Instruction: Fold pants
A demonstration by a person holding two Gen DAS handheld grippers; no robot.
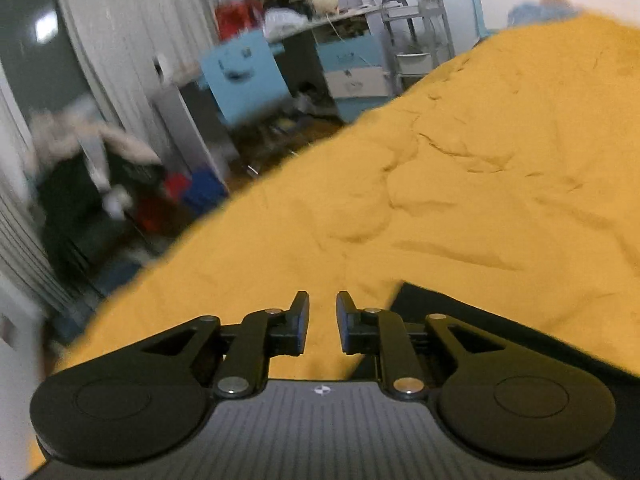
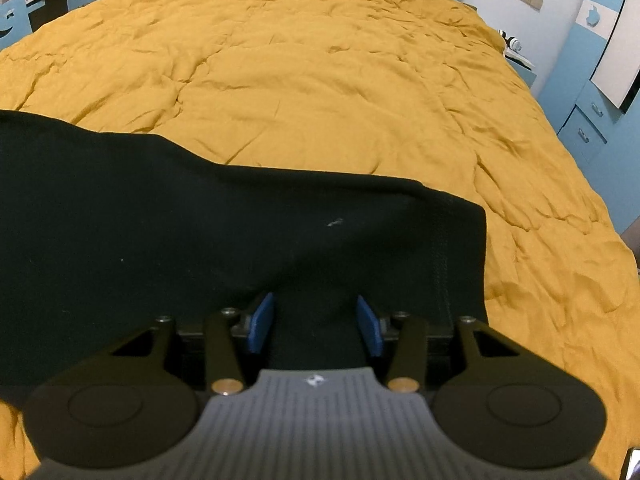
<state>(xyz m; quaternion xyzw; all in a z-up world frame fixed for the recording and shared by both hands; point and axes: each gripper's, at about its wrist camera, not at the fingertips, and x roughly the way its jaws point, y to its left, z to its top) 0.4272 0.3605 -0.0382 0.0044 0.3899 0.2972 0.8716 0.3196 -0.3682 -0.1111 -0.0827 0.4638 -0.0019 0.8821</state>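
The black pants point(image 2: 200, 220) lie flat in a wide band across the yellow bedspread point(image 2: 320, 80), with the waistband end at the right. My right gripper point(image 2: 315, 323) points down onto them near that end. A raised bunch of the black cloth fills the gap between its blue pads point(image 2: 262, 322), so it is shut on the pants. In the left wrist view my left gripper point(image 1: 322, 322) hovers over the bedspread point(image 1: 480, 160), its jaws a little apart with nothing between them. A black edge of the pants point(image 1: 500, 320) lies just right of it.
The bed's left edge drops to a cluttered floor with blue furniture point(image 1: 244, 76), a white rack point(image 1: 416, 48) and red and blue boxes point(image 1: 192, 192). Blue drawers point(image 2: 588, 124) stand past the bed's right side.
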